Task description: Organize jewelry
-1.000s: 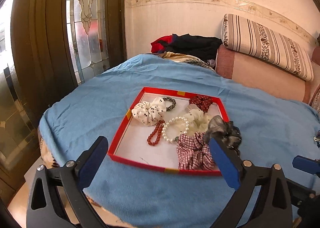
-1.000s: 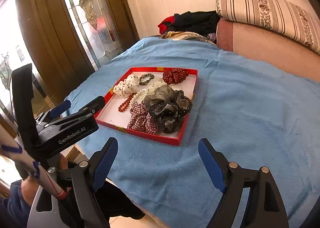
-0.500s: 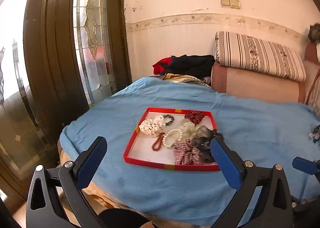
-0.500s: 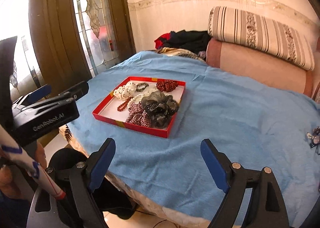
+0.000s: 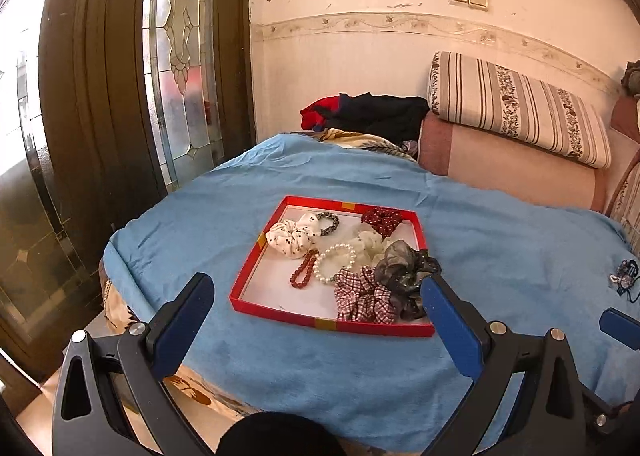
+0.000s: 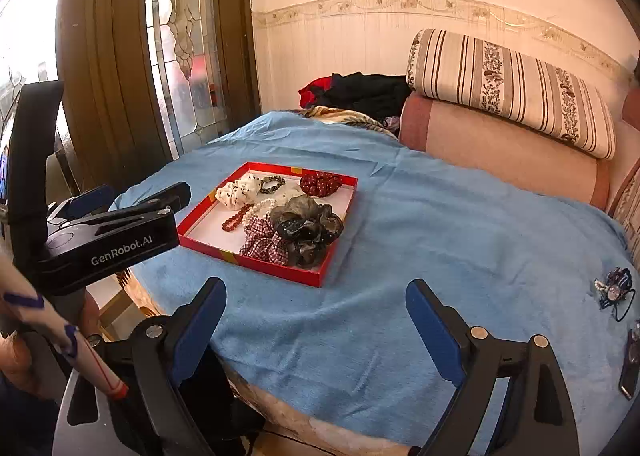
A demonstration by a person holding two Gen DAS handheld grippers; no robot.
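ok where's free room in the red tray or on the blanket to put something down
In the red tray, the near left corner is bare, bordered by the red bead bracelet and checked scrunchie; its right half is crowded. The blue blanket is open between tray and blue hair tie.

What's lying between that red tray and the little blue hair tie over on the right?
Only bare blue blanket; the right wrist view shows nothing between the red tray and the blue hair tie.

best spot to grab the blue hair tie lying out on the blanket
Pinch the blue hair tie at its bulky beaded cluster, coming straight down with the right gripper. It lies flat on the blanket with thin loops trailing, so only the cluster offers bulk; detail is small.
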